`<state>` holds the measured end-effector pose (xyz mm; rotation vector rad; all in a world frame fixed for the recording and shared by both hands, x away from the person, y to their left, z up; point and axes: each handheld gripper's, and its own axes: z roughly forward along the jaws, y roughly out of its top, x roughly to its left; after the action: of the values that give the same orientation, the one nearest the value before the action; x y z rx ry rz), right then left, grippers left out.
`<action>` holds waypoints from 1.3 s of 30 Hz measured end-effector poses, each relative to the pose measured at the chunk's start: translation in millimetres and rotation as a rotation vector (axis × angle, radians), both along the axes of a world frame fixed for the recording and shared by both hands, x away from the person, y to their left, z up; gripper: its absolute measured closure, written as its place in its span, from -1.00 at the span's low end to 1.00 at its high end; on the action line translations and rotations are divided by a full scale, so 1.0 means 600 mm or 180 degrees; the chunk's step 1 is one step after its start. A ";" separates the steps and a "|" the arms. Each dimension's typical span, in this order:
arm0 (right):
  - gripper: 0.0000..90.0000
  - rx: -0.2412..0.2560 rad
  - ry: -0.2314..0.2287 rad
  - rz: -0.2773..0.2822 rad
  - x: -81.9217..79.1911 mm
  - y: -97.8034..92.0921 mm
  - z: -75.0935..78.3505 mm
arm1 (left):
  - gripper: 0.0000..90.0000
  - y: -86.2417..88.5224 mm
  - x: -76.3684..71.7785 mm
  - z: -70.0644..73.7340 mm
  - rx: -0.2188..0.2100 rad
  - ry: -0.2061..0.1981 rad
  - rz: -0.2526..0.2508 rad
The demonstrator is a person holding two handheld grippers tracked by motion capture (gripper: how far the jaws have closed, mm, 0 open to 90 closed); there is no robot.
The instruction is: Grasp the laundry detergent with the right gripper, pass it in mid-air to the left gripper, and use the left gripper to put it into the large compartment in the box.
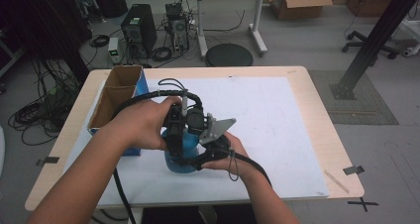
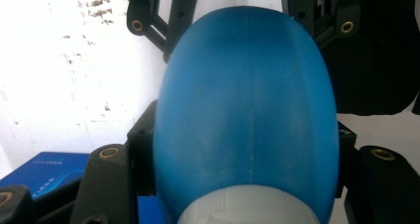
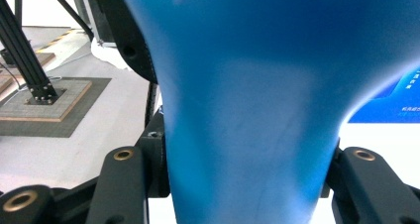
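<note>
Though blurred, bottle between jaws

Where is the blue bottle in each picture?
High view: the blue bottle sits low in the middle, between the two hands, on the white mat.
Left gripper view: it fills the middle, between the black jaws of the left hand-held gripper.
Right gripper view: it fills the middle from top to bottom, between the jaws of the right hand-held gripper.
Shared landmark: the blue box beside the bottle.

Blue bottle, black grippers

Between the black left gripper jaws: a plain blue bottle with a white cap; beyond it, a speckled white mat.
</note>
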<state>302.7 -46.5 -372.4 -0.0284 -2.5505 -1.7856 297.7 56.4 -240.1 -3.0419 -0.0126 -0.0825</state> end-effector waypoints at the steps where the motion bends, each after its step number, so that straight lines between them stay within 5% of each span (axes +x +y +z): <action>1: 0.00 -0.0004 -0.0026 0.0011 0.001 0.000 0.000 | -0.13 0.000 0.000 0.001 0.0012 0.0000 -0.0009; 7: -0.20 0.0123 -0.0008 -0.0067 0.003 -0.007 0.005 | -0.13 0.001 0.004 0.000 0.0002 0.0023 0.0019; 12: -0.35 0.0080 0.0014 -0.0119 0.007 -0.015 0.004 | -0.13 0.002 0.004 -0.001 -0.0024 0.0022 0.0040; 13: -0.55 0.0033 0.0069 -0.0178 0.008 -0.018 0.000 | -0.13 0.002 0.006 0.001 -0.0035 0.0017 0.0054; 15: -0.65 0.0011 0.0098 -0.0248 0.008 -0.022 -0.004 | -0.13 0.002 0.007 0.002 -0.0047 0.0003 0.0060; 24: -0.67 0.0012 0.0124 -0.0252 0.010 -0.032 -0.003 | -0.14 -0.003 0.009 0.004 -0.0046 0.0013 0.0041; 33: -0.89 0.0022 0.0242 -0.0239 0.010 -0.033 -0.004 | -0.14 0.000 0.010 0.008 -0.0055 0.0024 0.0085; 39: -1.00 0.0115 0.0307 -0.0232 0.012 -0.058 0.004 | -0.14 0.005 0.012 0.021 -0.0056 0.0089 0.0276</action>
<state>310.2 -81.4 -370.2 -0.2042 -2.4808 -1.8072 304.9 59.2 -227.2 -3.0548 -0.1439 -0.0336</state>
